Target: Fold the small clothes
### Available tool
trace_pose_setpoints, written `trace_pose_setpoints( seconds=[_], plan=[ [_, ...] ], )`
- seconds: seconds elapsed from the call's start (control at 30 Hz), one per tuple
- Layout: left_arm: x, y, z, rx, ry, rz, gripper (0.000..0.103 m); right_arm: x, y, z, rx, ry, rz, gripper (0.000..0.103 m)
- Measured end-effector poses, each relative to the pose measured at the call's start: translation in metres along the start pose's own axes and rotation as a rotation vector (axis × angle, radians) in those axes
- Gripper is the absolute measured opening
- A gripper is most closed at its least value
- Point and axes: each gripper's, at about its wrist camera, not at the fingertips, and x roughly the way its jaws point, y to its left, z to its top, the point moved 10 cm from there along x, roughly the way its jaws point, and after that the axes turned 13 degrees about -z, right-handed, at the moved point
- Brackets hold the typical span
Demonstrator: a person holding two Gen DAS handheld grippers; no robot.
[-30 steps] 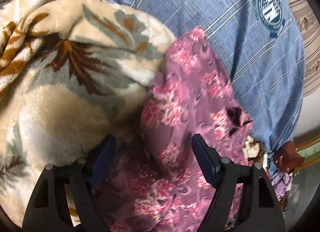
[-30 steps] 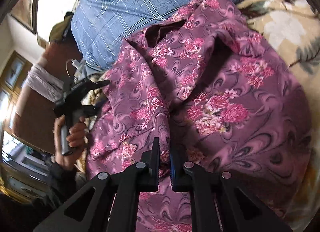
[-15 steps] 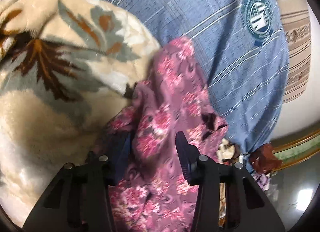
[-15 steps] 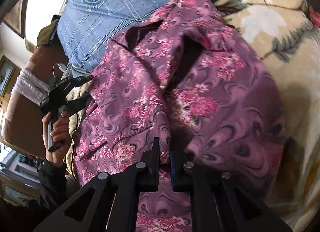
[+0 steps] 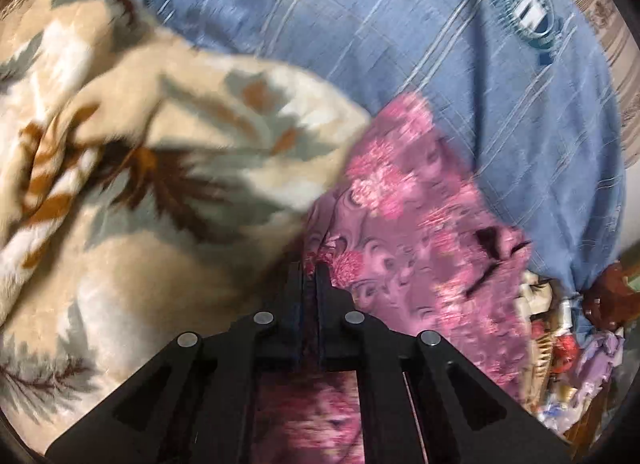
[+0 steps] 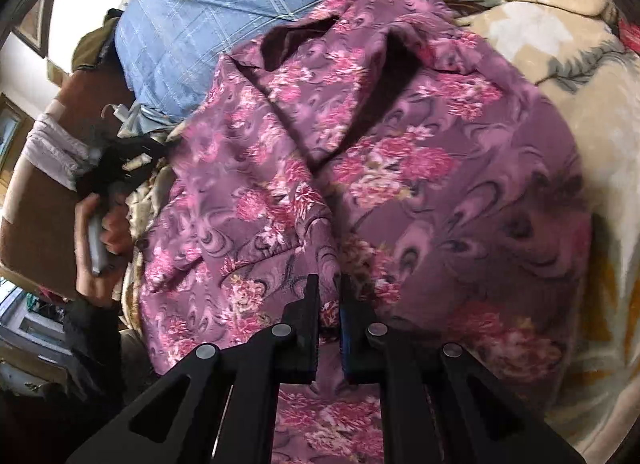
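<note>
Both grippers, left gripper and right gripper, pinch our purple floral fabric garment; next we should lift and spread it flat.

A plush cream blanket with a grey, brown and orange leaf pattern covers the surface that carries everything, bunched into soft folds in the left wrist view. Directly on it lies a crumpled purple garment printed with pink flowers and dark swirls, its dark opening turned toward the far side; it spreads across the blanket and its far edge touches a blue fabric with thin pale checks and a round teal and white emblem. That blue fabric lies along the far side, just beside the blanket's folds.
</note>
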Motion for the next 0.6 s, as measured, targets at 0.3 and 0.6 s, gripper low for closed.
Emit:
trace_pose_setpoints(
  seconds=[0.3, 0.6],
  plan=[
    [0.013, -0.006, 0.010, 0.016, 0.036, 0.008, 0.005, -0.002, -0.006, -0.005, 0.033, 0.006, 0.039, 0.008],
    [-0.048, -0.053, 0.024, 0.242, -0.079, 0.069, 0.057, -0.047, -0.009, 0.016, 0.097, -0.164, -0.025, 0.052]
  ],
)
